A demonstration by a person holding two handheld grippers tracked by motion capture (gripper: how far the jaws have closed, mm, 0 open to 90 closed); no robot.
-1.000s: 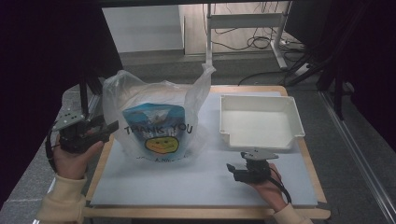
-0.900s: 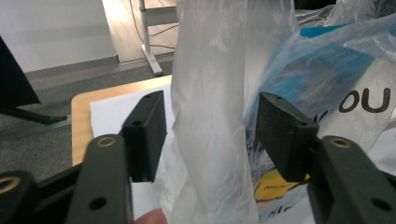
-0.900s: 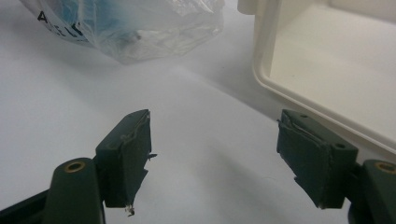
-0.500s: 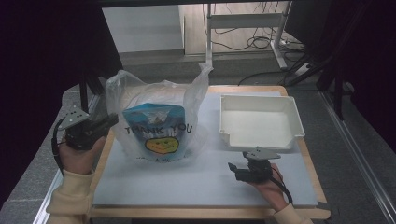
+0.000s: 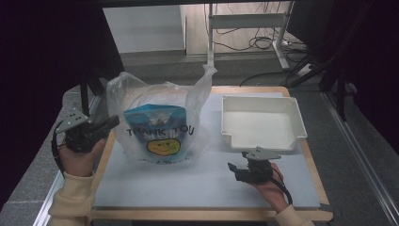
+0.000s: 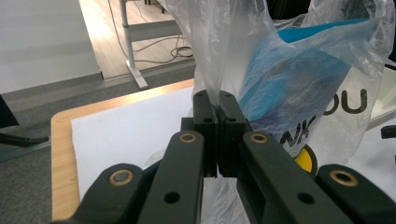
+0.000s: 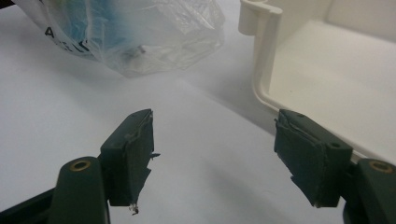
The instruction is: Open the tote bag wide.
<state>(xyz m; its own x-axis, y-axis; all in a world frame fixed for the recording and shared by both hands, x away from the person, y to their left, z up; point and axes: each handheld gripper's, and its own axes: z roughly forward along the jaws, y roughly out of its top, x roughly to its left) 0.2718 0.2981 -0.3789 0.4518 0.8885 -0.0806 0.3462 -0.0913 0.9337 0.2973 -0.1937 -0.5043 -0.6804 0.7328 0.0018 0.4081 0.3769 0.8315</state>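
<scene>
Your left tool [image 6: 217,109] is clamped tight, its jaws pressed together on a fold of the plastic bag [image 5: 157,120], pinching the thin film at the bag's left side. In the high view that left tool [image 5: 109,123] sits at the left edge of the bench [image 5: 263,89], just touching the bag. Your right tool [image 7: 215,149] stands wide open with nothing between its jaws, resting low over the white mat [image 5: 197,183]; from above, you see it [image 5: 231,167] near the front right, well apart from the bag and just in front of the tray.

The bag is clear and crinkled, standing upright left of centre on the mat, its two handles sticking up. It carries dark "THANK YOU" lettering above a yellow smiley face. Inside it you can see a blue package [image 5: 153,115] standing upright; its contents cannot be made out.

The white tray [image 5: 228,125] sits to the right of the bag, shallow, rectangular, with a bare floor.
</scene>
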